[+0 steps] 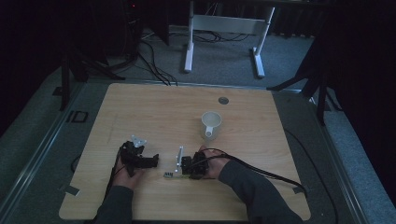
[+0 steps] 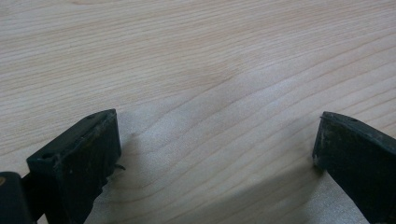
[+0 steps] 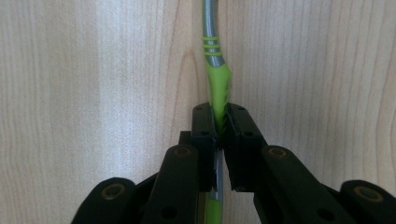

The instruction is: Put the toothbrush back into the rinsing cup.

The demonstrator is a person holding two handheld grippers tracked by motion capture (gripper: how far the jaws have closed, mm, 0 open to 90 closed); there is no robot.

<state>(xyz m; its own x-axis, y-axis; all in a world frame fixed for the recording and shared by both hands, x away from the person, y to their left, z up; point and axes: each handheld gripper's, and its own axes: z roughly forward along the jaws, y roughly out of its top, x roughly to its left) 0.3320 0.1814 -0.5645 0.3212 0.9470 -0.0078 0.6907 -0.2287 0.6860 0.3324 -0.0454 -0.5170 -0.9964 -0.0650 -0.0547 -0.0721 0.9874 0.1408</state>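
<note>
Right gripper (image 3: 219, 126) clamped on green-handled utensil (image 3: 215, 70), left gripper (image 2: 215, 154) wide open and holding nothing, white mug (image 1: 211, 125) at one o'clock on wooden table (image 1: 154, 112).

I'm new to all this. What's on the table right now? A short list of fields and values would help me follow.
Surface: wooden table
Right tool: closed on a thin green-and-silver handle, which lies along the tabletop
What the handle belongs to: cannot tell; its ends are out of sight
Left tool: open, nothing between its jaws, bare wood below it
Other item: white cup, standing beyond the right tool, untouched
Hands: one holds each tool, near the table's front edge
</note>
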